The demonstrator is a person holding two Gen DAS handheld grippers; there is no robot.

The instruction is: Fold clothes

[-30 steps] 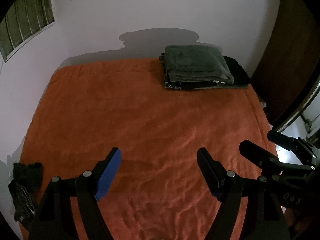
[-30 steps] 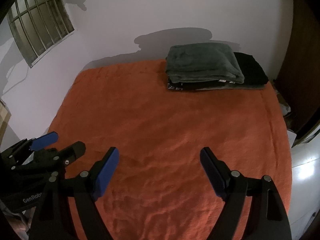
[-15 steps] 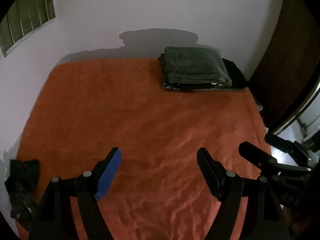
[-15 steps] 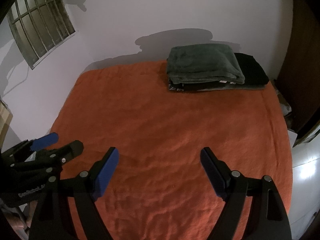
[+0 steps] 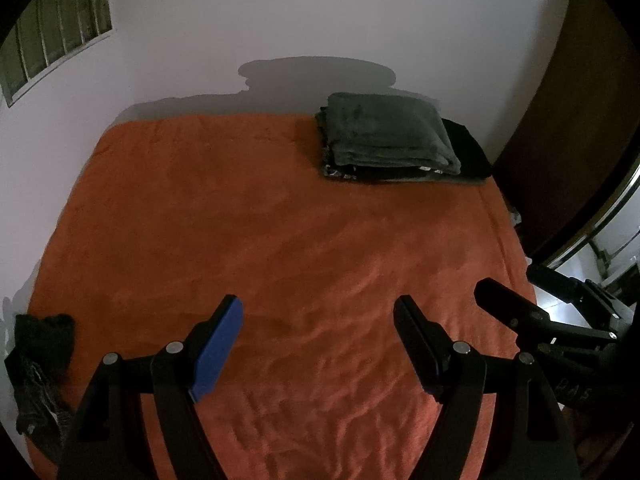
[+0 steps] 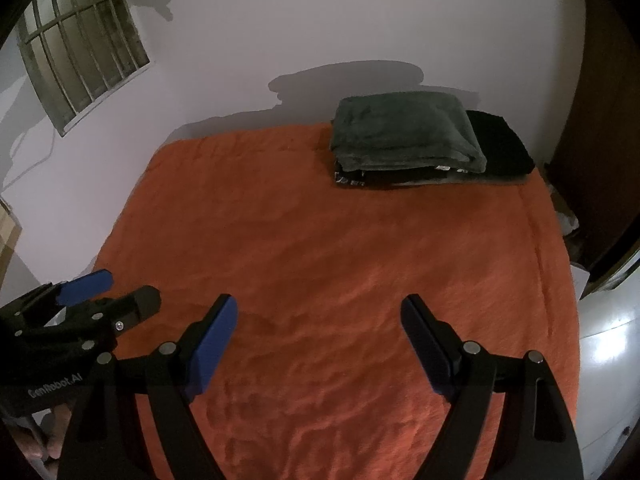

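A stack of folded clothes (image 5: 388, 136) with a grey-green piece on top rests at the far right of the orange bed (image 5: 240, 220); the right wrist view shows the same stack (image 6: 408, 136). A dark crumpled garment (image 5: 38, 356) hangs at the bed's near left edge. My left gripper (image 5: 318, 320) hovers open over the near part of the bed, nothing between its fingers. My right gripper (image 6: 318, 320) is open too, over bare blanket, also seen at the right (image 5: 532, 296). The left gripper (image 6: 108, 294) appears at the left of the right wrist view.
A white wall runs behind the bed, with a barred window (image 6: 80, 48) at the upper left. A dark wooden wardrobe (image 5: 568, 120) stands to the right of the bed. Pale floor (image 6: 604, 344) shows past the bed's right edge.
The left wrist view has shifted slightly, so the crumpled garment sits a little lower at the left edge. Both grippers stay open over the bed; the right one has kept still.
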